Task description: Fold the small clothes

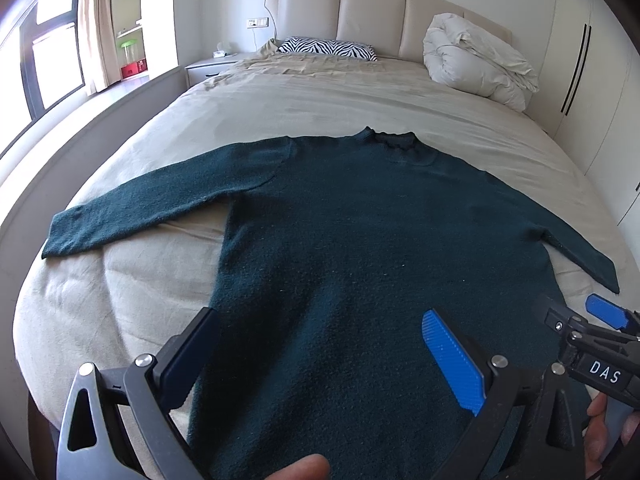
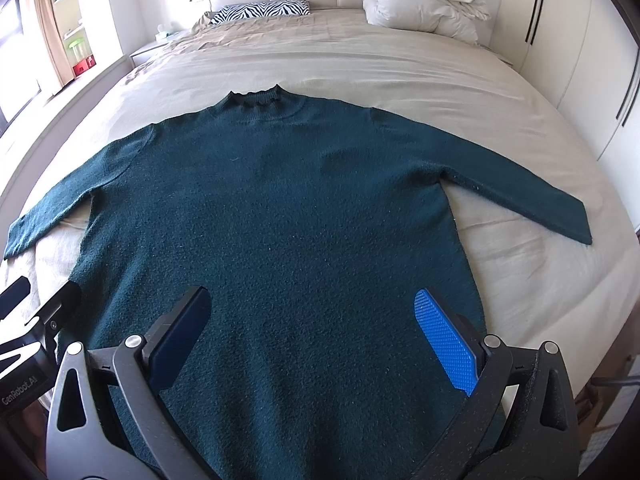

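A dark teal knitted sweater (image 1: 340,232) (image 2: 280,208) lies flat on the bed, collar away from me, both sleeves spread out to the sides. My left gripper (image 1: 320,344) hovers open over the sweater's lower left part, its fingers wide apart with nothing between them. My right gripper (image 2: 316,328) is open too, above the lower right part of the body, holding nothing. The right gripper's blue pad (image 1: 606,310) shows at the right edge of the left wrist view, and the left gripper's dark fingers (image 2: 64,300) show at the left edge of the right wrist view.
The beige bed sheet (image 1: 320,96) stretches to a padded headboard (image 1: 372,12). A zebra pillow (image 1: 328,48) and a bunched white duvet (image 1: 476,60) lie at the far end. A nightstand (image 1: 208,66) and window are at left, white wardrobes (image 2: 580,60) at right.
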A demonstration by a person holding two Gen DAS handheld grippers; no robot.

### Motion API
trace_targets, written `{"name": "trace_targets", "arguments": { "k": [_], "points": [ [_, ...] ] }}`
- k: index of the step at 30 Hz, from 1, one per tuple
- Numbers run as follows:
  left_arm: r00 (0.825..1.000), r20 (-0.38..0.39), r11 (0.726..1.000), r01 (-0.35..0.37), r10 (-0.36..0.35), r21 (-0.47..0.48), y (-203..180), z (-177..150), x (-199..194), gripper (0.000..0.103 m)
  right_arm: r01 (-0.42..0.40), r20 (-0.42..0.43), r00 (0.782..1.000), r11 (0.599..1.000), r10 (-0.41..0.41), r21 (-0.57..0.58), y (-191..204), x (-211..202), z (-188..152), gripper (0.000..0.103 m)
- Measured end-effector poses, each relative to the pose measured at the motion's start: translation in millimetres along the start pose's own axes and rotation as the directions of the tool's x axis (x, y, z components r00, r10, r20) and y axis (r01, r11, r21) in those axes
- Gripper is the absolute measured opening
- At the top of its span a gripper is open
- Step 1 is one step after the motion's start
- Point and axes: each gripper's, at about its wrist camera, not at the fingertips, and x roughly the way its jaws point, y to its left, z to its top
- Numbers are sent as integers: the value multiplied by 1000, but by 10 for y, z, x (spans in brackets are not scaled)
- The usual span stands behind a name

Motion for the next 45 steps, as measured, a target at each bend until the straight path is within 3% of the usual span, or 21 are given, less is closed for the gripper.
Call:
{"name": "trace_targets", "arguments": {
  "k": [5,8,11,14,16,20,23,26,29,31,33,35,37,38,40,43,44,45],
  "points": [
    [1000,-12,1000,1,-1,16,-55,34,156,103,-53,-3,999,996,53,66,-208,113,35,103],
    [997,-46,998,54,-55,-11,-89,127,317,103,-84,18,996,985,82,150,-509,168,90,103],
    [990,-74,992,115,-118,-45,-155,247,486,103,-171,76,985,947,157,272,-1029,208,169,103],
    [984,-99,988,145,-149,-52,-273,360,664,103,-218,133,975,890,179,401,-1645,260,231,103],
    [981,-109,986,153,-160,-64,-343,416,778,103,-253,173,966,824,190,508,-2186,332,239,103],
    [984,-106,988,131,-139,-86,-483,504,969,103,-310,244,951,618,191,722,-3330,577,68,100],
    [973,-207,993,85,-101,-84,-570,555,1184,103,-299,259,954,464,149,834,-4037,803,-155,86],
    [968,-220,985,90,-121,-145,-588,618,1329,103,-282,252,959,345,130,895,-4554,1039,-339,80],
    [966,-199,979,138,-166,-149,-664,685,1411,103,-322,299,946,266,125,909,-4845,1229,-433,79],
    [955,-198,969,193,-221,-152,-732,727,1474,95,-336,319,942,269,106,903,-4986,1316,-357,79],
    [939,-211,957,238,-270,-164,-788,768,1551,84,-338,326,941,284,88,897,-5070,1401,-288,70],
    [924,-218,942,275,-314,-191,-800,797,1628,75,-322,310,947,287,86,902,-5230,1535,-190,41],
    [911,-225,930,301,-346,-213,-796,838,1690,62,-310,297,951,300,90,902,-5327,1620,-86,24],
    [903,-226,922,318,-366,-223,-795,859,1719,60,-303,291,953,311,85,901,-5368,1642,-48,21],
    [885,-220,901,358,-411,-244,-775,883,1722,58,-277,277,959,388,59,879,-5344,1624,169,10],
    [857,-202,869,417,-473,-267,-782,946,1750,57,-256,268,962,530,57,808,-4979,1496,745,9],
    [844,-194,852,441,-501,-283,-779,962,1756,57,-250,266,962,586,62,770,-4841,1468,969,8],
    [834,-188,840,455,-518,-296,-760,960,1751,58,-241,262,962,667,71,705,-4603,1439,1217,8]
  ]
}}
